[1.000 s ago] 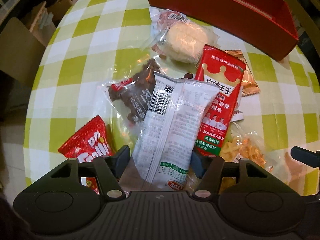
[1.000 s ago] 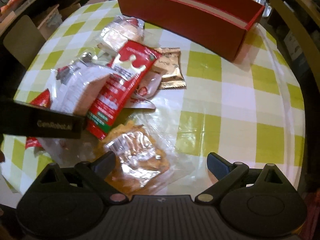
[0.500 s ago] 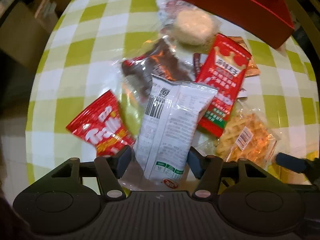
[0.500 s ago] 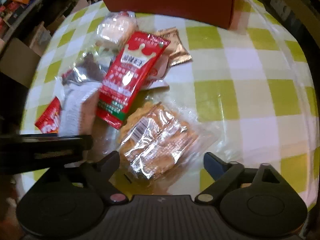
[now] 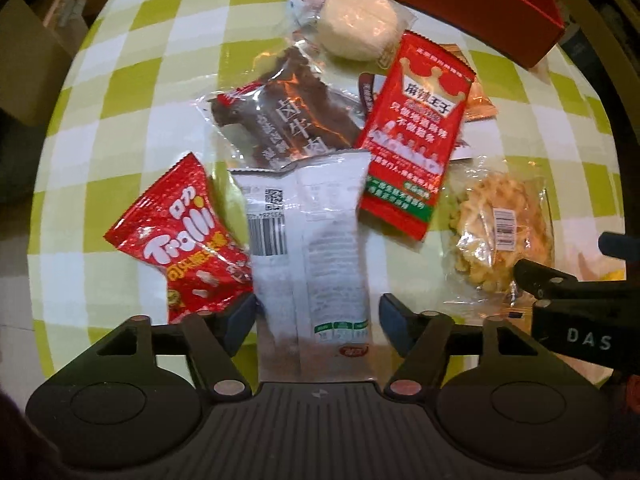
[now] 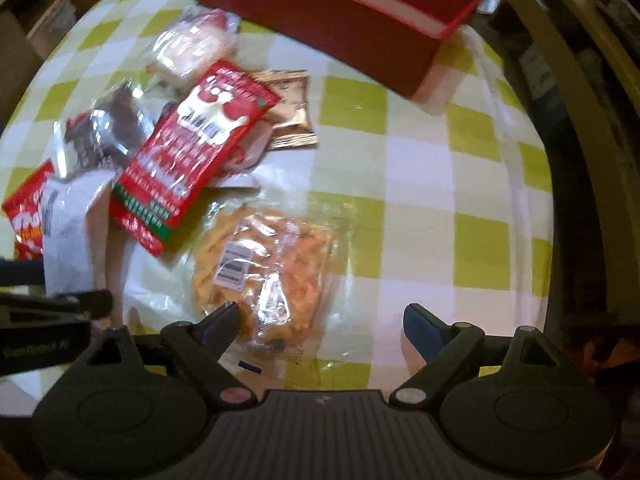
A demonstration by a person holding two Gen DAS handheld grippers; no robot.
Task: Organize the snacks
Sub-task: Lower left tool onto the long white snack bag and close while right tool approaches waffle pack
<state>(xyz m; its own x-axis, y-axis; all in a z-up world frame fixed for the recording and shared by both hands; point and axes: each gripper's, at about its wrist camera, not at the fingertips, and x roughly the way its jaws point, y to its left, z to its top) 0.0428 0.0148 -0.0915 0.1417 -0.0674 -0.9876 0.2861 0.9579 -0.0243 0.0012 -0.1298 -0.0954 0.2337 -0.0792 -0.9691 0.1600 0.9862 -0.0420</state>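
Snack packets lie in a heap on a green-and-white checked table (image 5: 132,92). My left gripper (image 5: 316,314) points straight down with a white packet (image 5: 308,232) between its jaws, which are opening; a gap shows at the right pad. Beside it lie a red Trolli packet (image 5: 184,240), a dark meat packet (image 5: 288,116), a red crown packet (image 5: 416,132) and a wrapped white bun (image 5: 358,32). My right gripper (image 6: 320,320) stands open over a clear packet of orange crisps (image 6: 264,272), its left fingertip above the packet's near edge. A red box (image 6: 332,12) stands behind.
A gold sachet (image 6: 292,120) lies half under the red crown packet (image 6: 192,152). The left gripper's body (image 6: 48,320) shows at the left edge of the right wrist view. Bare cloth (image 6: 420,200) stretches to the right of the heap, up to the table's round edge.
The left jaws have spread away from the white packet, which now sits lower over the table. The right gripper has come over the orange crisps packet with its jaws slightly narrower.
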